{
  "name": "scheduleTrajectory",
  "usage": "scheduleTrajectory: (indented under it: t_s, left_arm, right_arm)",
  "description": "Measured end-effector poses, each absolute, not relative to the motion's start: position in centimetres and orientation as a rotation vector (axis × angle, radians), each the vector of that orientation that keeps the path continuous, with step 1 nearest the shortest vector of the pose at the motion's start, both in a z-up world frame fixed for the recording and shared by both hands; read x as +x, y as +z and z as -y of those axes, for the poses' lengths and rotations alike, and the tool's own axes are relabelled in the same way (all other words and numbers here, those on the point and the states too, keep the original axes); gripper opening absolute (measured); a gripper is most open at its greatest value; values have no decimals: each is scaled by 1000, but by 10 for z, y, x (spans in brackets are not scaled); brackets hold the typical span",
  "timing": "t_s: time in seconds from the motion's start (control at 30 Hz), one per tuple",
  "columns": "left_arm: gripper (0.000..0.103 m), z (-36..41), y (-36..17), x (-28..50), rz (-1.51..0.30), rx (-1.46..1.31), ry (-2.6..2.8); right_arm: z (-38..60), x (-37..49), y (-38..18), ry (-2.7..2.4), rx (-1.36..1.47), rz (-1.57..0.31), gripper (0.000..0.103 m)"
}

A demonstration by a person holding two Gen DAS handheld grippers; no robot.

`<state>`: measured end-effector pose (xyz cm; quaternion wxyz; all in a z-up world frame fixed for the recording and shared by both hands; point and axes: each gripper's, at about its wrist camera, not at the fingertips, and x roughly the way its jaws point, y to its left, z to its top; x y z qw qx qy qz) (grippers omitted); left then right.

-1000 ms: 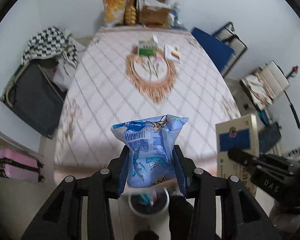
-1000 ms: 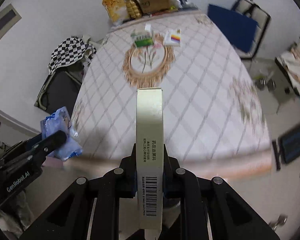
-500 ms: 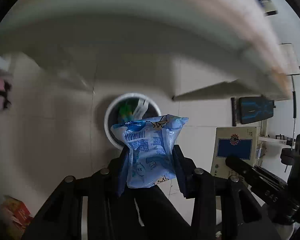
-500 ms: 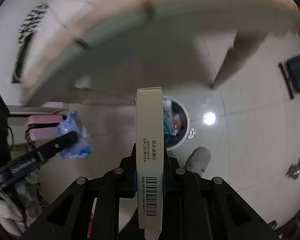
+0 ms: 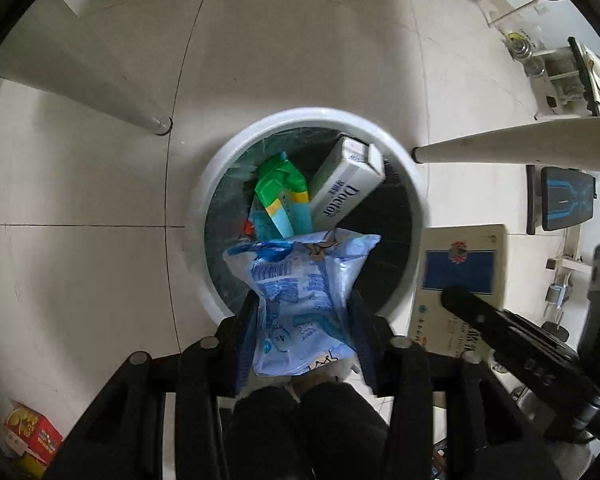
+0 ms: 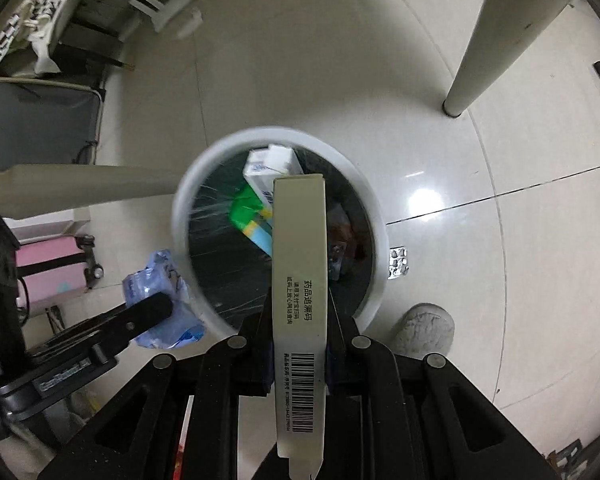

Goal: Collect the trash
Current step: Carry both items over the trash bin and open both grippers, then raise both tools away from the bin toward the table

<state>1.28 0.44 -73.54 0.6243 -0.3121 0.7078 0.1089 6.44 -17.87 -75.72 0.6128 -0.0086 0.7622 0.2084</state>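
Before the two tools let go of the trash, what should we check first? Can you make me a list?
1. Left tool has a firm hold on the blue wrapper: ok.
2. Right tool has a firm hold on the cream box: ok.
3. Blue wrapper is over the white bin opening: ok in the left view; the right view shows it near the rim, so cannot tell for sure.
4. Cream box is over the opening: ok in the right view, cannot tell for sure from one view.
5. Bin has room beside the Doctor box and green packet: ok.
6. Floor by the bin is free of trash: not ok, a pill blister lies there.
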Motion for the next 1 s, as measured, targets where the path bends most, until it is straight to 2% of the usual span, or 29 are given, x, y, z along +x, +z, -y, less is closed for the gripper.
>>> scheduleTrajectory:
  t_s: [0.03,0.07,0.1,0.13,0.17,0.2,0.27,0.37,0.6,0.77,1.0]
  left_arm:
    - [43,-6,-738,11,-1622,-716,257]
    - [50,-6,-739,8,-1623,-711,259]
    - [61,-7,-739,8,-1625,-700,267]
    - [70,-9,-735,4,-1620,-685,288]
    - [87,-10,-733,4,-1618,-676,299]
    - [95,-10,-729,3,-1617,-674,306]
    - [95,-13,-727,-6,-1616,-674,318]
    - [96,-16,-712,-14,-1603,-617,358]
    - [96,-20,-687,-33,-1585,-543,419]
    - [96,-12,-656,-41,-1567,-538,439]
    - [96,-5,-579,-43,-1517,-525,456]
  right_arm:
    - [177,68,-766,478,-32,-1766,20]
    - [176,68,-775,478,-48,-1774,20]
    - [178,71,-780,478,-50,-1778,25]
    - [180,72,-783,466,-66,-1775,49]
    - [184,73,-784,459,-75,-1770,63]
    - [186,75,-784,462,-59,-1768,77]
    - [187,77,-778,482,-40,-1771,83]
    - [184,76,-767,487,-87,-1745,102]
    - [172,63,-734,467,-337,-1630,103]
    - [179,60,-708,453,-372,-1629,103]
    - [183,57,-635,452,-376,-1607,103]
